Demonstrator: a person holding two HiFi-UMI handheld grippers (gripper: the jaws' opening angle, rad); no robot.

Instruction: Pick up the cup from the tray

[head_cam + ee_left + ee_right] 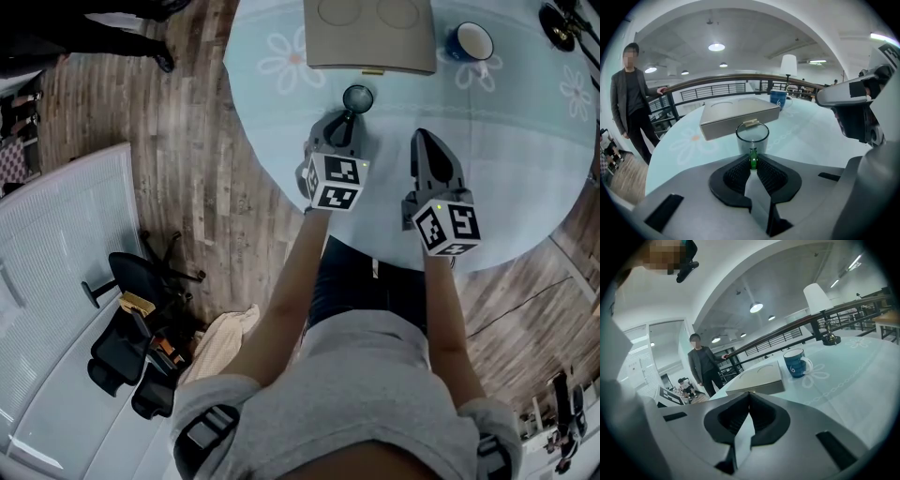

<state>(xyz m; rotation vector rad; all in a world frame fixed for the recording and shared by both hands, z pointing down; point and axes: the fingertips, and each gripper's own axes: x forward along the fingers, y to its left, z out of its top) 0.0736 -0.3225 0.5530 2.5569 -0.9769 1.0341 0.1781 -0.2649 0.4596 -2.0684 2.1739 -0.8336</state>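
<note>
A clear glass cup (357,97) with a green handle stands on the pale blue table (525,141), just in front of the beige tray (370,36). My left gripper (349,120) reaches it from the near side. In the left gripper view the green handle sits pinched between the jaws of the left gripper (753,161), and the cup (752,136) stands upright beyond them. The tray (740,115) shows two empty round recesses. My right gripper (422,141) hovers to the right, shut with nothing in it; in its own view the right gripper (749,395) has its jaws together.
A blue mug (469,42) stands right of the tray. A black lamp base (561,23) sits at the table's far right. A person in a dark jacket (633,98) stands beyond the table's left edge. Office chairs (141,300) are on the wooden floor at left.
</note>
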